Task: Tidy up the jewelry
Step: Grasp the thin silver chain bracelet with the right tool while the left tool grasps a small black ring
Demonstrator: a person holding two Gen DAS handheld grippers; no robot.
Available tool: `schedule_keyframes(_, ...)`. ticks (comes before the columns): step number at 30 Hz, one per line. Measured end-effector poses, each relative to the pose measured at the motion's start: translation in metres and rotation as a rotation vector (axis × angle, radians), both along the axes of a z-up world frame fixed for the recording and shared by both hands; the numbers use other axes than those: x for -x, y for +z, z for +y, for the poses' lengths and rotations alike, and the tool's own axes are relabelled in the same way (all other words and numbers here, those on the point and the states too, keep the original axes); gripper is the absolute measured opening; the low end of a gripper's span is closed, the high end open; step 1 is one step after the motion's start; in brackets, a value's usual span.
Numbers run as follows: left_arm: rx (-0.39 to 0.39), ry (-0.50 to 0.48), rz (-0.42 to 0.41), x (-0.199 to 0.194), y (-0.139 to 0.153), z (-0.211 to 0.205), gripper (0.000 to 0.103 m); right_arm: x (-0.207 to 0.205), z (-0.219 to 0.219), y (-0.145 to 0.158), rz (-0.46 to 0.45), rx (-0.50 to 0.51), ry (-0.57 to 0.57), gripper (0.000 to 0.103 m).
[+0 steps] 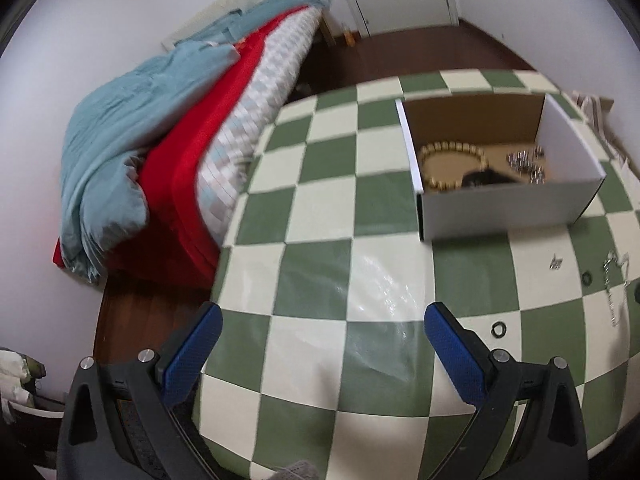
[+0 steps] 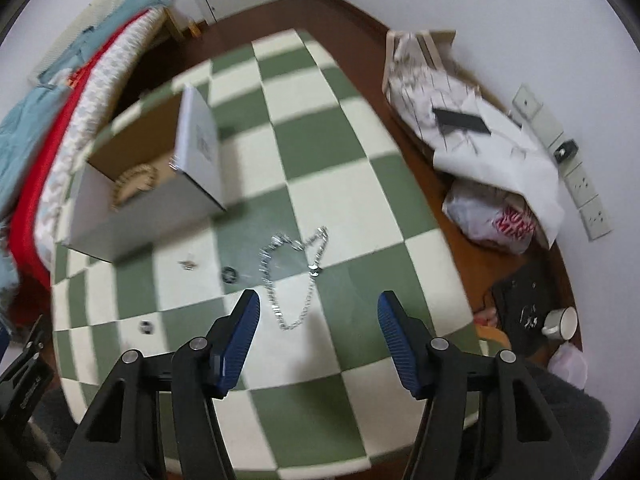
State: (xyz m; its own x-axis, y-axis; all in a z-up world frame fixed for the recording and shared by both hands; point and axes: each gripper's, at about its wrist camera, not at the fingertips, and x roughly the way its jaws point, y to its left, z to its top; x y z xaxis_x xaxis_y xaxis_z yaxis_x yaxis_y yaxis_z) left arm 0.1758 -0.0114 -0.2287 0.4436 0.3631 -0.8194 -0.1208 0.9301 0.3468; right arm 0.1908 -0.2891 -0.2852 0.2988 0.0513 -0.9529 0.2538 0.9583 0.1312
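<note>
One silver chain (image 2: pixel 294 276) lies just ahead of the gaping right tongs (image 2: pixel 318 334), two dark rings (image 2: pixel 229 274) beside it; left tongs (image 1: pixel 322 354) gape empty over the tabletop (image 1: pixel 312 208).

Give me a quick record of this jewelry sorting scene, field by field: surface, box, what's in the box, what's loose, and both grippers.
surface: table with a green and cream checked cover
box: open white cardboard box on the table
in box: beaded bracelet, silver pieces, a dark item
loose: silver chain, black rings, small silver piece
left gripper: open, nothing between its pads
right gripper: open, above the chain's near end, not gripping it
</note>
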Motion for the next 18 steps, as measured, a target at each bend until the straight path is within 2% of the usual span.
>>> schedule_keyframes(6, 0.007, 0.008, 0.057, -0.010, -0.015, -0.002, 0.103, -0.030, 0.006, -0.028, 0.007, 0.017, 0.013, 0.060)
schedule_keyframes(9, 0.022, 0.006, 0.081, -0.013, -0.022, -0.004, 0.103, -0.043, 0.016, -0.034, -0.002, 0.086, 0.044, 0.059)
schedule_keyframes(10, 0.027, 0.003, 0.085, -0.014, -0.023, -0.006, 0.103, -0.044, 0.021, -0.034, -0.003, 0.110, 0.059, 0.054)
schedule_keyframes(12, 0.042, -0.012, 0.097, -0.013, -0.026, -0.009, 0.103, -0.046, 0.033, -0.033, -0.019, 0.140, 0.103, 0.026)
schedule_keyframes(13, 0.052, -0.021, 0.103, -0.012, -0.027, -0.012, 0.103, -0.046, 0.038, -0.034, -0.020, 0.153, 0.123, 0.001)
schedule_keyframes(18, 0.130, -0.094, 0.170, -0.007, -0.040, -0.030, 0.102, -0.038, 0.031, -0.033, -0.025, 0.159, 0.125, 0.001)
